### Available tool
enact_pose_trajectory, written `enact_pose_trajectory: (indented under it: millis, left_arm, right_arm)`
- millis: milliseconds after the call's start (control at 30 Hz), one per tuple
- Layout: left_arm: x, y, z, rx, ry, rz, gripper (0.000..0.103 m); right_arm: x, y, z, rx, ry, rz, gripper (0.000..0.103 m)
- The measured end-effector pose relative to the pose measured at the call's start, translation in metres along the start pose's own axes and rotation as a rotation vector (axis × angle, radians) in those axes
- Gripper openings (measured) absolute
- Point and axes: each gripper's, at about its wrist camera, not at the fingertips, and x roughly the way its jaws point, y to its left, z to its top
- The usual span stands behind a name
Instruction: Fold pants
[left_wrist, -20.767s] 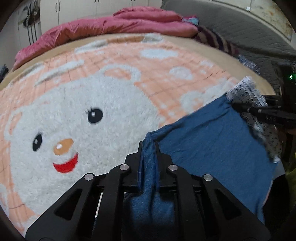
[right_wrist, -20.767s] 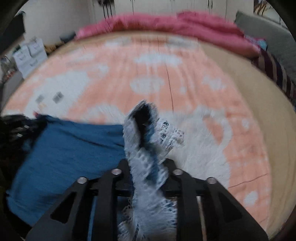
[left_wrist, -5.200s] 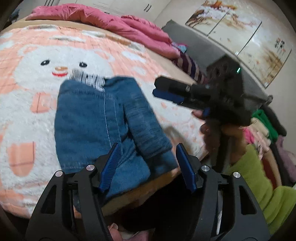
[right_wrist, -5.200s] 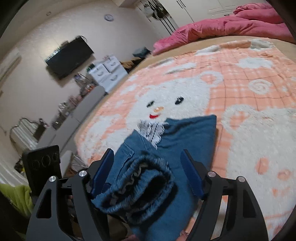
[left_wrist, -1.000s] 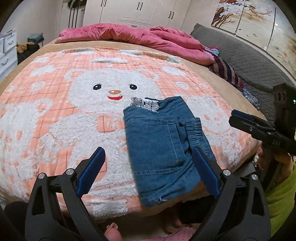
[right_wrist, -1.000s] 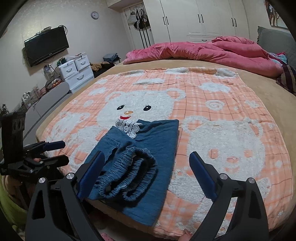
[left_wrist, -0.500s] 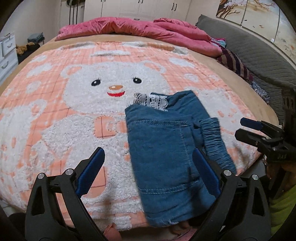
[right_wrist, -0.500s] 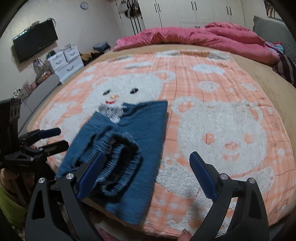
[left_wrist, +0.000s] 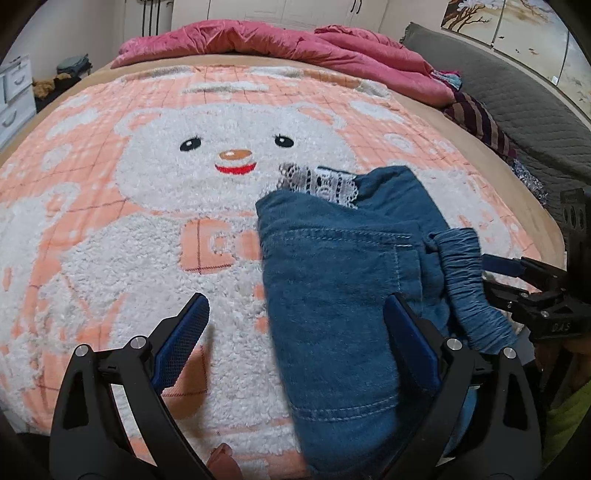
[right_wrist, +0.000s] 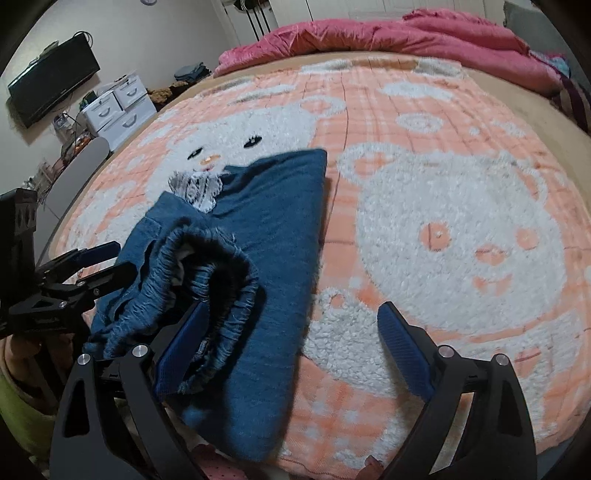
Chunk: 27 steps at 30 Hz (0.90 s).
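Blue denim pants (left_wrist: 332, 280) lie folded on the bear blanket near the bed's front edge, with white lace trim (left_wrist: 321, 184) at the far end and the gathered waistband (right_wrist: 207, 266) bunched on top. My left gripper (left_wrist: 295, 343) is open and empty over the pants' left part. My right gripper (right_wrist: 291, 339) is open and empty, its left finger by the waistband. Each gripper shows in the other view, the right one (left_wrist: 524, 280) and the left one (right_wrist: 85, 269).
An orange and white bear blanket (left_wrist: 147, 184) covers the bed. A pink duvet (left_wrist: 280, 40) lies across the far end. A grey sofa (left_wrist: 517, 96) and striped cloth (left_wrist: 476, 122) are at the right. White drawers (right_wrist: 118, 107) and a TV (right_wrist: 48, 85) stand at the left.
Both grippers have moved closer and lower over the pants, both staying open. The pants have not moved on the blanket.
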Motion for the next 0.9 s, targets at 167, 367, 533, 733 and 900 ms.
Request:
enact_pose_trajectory:
  millis: [167,367,533,733,900]
  left_arm:
    - [0.010,0.003,-0.001,-0.027,0.017,-0.013,0.089]
    - [0.011,0.000,-0.003,-0.037,0.013,-0.054,0.083]
    - [0.012,-0.006,-0.003,-0.034,0.010,-0.087,0.073]
    - [0.015,-0.010,-0.003,-0.030,0.010,-0.108,0.064]
    - [0.019,-0.007,-0.001,-0.060,0.023,-0.127,0.061]
  right_arm:
    - [0.006,0.000,-0.002,-0.007,0.000,-0.012,0.084]
    - [0.005,0.004,-0.001,-0.017,-0.029,-0.016,0.069]
    - [0.006,0.004,0.003,-0.004,-0.041,0.040,0.053]
    - [0.014,0.005,0.005,0.017,-0.025,0.062,0.041]
    - [0.018,0.003,0.005,0.061,-0.019,0.106,0.041]
